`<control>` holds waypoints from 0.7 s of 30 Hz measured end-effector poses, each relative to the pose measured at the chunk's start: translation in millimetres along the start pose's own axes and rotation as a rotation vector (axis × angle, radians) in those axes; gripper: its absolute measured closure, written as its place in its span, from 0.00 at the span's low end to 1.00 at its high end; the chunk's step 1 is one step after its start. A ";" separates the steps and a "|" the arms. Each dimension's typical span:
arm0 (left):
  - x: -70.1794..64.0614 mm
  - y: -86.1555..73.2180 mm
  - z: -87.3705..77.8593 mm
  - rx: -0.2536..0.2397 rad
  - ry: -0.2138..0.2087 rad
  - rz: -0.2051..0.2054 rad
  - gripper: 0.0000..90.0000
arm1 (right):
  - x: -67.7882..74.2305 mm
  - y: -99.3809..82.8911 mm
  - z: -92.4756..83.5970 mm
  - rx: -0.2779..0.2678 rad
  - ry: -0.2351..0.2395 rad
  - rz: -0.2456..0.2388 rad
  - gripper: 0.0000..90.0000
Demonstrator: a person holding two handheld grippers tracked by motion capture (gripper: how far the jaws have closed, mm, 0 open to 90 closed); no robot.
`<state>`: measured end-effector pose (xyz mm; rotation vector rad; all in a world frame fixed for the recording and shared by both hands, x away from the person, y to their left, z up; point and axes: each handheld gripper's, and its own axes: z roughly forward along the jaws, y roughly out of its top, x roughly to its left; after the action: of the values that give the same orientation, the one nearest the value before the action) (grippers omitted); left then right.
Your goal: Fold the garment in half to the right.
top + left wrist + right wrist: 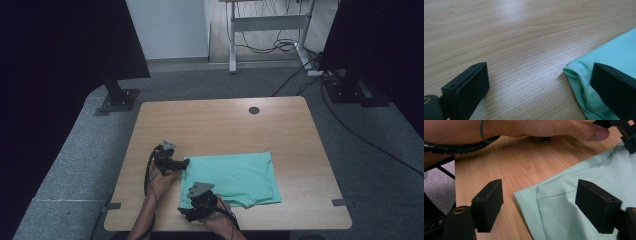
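Lying folded flat on the near half of the wooden surface, the mint-green garment has both grippers at its left edge. The left gripper sits at the far left corner; in the left gripper view its jaws stand wide, one over bare wood, the other over the bunched corner of cloth, with nothing pinched. The right gripper is at the near left corner; in the right gripper view its jaws are wide apart too, straddling the hemmed corner without pressing on it, one jaw over wood and one over fabric.

The work in hand looks like taking both left corners to fold or lift the garment. The risk is an uneven catch: the cloth is in several layers, so a jaw closing too high may take only the top layer and let the fold fall open. At the far corner the fabric is already rumpled, and a shallow bite there could slip free as the corner rises. Pushing in low may also shove the cloth along the smooth surface.
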<state>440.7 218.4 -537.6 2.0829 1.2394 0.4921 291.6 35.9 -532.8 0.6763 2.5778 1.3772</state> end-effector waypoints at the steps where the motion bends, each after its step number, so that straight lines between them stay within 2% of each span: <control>1: 0.0 0.0 0.0 0.000 0.000 0.000 0.03 | 0.8 0.0 0.4 0.001 0.001 -0.003 0.28; 7: 0.0 -0.1 -0.1 0.000 -0.001 0.000 0.03 | 4.9 0.0 2.7 0.006 0.029 -0.018 0.38; 12: 0.0 -0.4 -0.5 -0.002 -0.002 0.000 0.03 | 5.3 1.4 7.4 0.035 0.028 -0.023 0.45; 15: -0.1 -0.6 -0.7 -0.003 -0.001 0.000 0.03 | 5.4 1.8 10.6 0.083 0.002 -0.025 0.50; 18: -0.3 -0.8 -1.0 -0.005 0.000 0.003 0.04 | 4.1 2.0 10.6 0.082 -0.018 -0.016 0.59; 21: -1.7 -1.9 -3.0 -0.021 -0.016 0.023 0.11 | 3.9 1.6 10.1 0.081 -0.055 -0.026 0.71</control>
<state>436.9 218.6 -536.8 2.0821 1.1974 0.4954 292.0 46.1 -536.9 0.6799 2.6016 1.2355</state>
